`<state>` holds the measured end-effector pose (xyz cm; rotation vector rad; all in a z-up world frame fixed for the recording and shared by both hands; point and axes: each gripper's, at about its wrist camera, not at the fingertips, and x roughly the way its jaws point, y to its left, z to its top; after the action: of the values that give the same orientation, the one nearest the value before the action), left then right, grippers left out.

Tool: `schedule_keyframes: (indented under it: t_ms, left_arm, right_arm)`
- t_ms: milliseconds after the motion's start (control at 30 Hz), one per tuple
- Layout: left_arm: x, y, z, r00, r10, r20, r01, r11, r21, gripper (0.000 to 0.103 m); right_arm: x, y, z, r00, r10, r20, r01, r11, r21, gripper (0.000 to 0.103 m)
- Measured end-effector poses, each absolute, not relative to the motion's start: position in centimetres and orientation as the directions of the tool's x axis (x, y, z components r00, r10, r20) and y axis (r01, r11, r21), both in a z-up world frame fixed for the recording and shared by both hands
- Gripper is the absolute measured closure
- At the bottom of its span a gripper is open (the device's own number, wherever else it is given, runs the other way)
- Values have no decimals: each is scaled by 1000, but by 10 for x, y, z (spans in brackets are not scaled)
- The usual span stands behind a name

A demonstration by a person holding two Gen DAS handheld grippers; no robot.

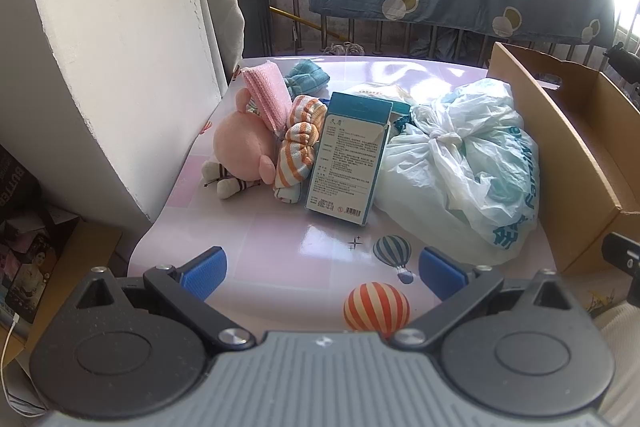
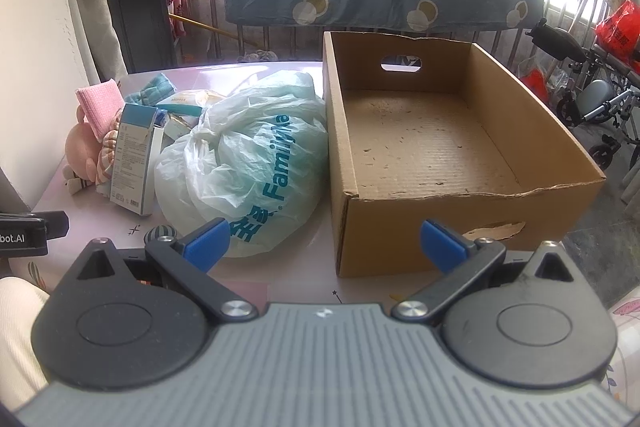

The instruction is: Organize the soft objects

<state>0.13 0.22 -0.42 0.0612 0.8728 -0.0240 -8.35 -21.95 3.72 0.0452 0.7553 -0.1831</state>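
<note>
Now cardboard box [image 2: 420, 147] empty; knotted plastic bag [image 2: 244, 163] beside it; both grippers wide, unladen

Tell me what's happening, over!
Left gripper open, empty. Right gripper open, empty. Pink plush, striped cloth, tied bag on table; cardboard box empty. Blue carton stands among the soft things.
</note>
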Motion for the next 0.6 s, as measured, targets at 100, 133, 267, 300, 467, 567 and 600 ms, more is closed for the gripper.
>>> schedule_keyframes:
  t_ms: [100, 133, 267, 300, 467, 567, 600]
  left_arm:
    - [1, 2, -4, 642, 4, -767, 46, 998, 43, 0]
    - [1, 2, -4, 642, 4, -767, 45, 998, 43, 0]
    - [2, 2, -5, 642, 7, -767, 44, 998, 47, 0]
    - [2, 2, -5, 642, 8, -767, 45, 998, 48, 0]
    - [2, 2, -5, 642, 8, -766, 45, 998, 48, 0]
    - [2, 2, -5, 642, 8, -767, 44, 998, 48, 0]
    - [2, 2, -5, 642, 9, -767, 44, 998, 48, 0]
  right_arm:
    - [-84, -220, 37, 712, -148, -687, 180, 983, -24, 1]
    - [-84, -220, 37, 711, -147, -687, 180, 983, -25, 1]
    - [-84, -219, 37, 711, -147, -688, 180, 983, -24, 1]
    - [-84, -220, 37, 711, -147, -687, 180, 983, -24, 1]
    - [-83, -219, 37, 710, -144, -689, 181, 983, -19, 1]
    - [-83, -220, 37, 710, -144, -689, 181, 983, -19, 1]
    - [-83, -220, 37, 710, -144, -689, 181, 983, -19, 1]
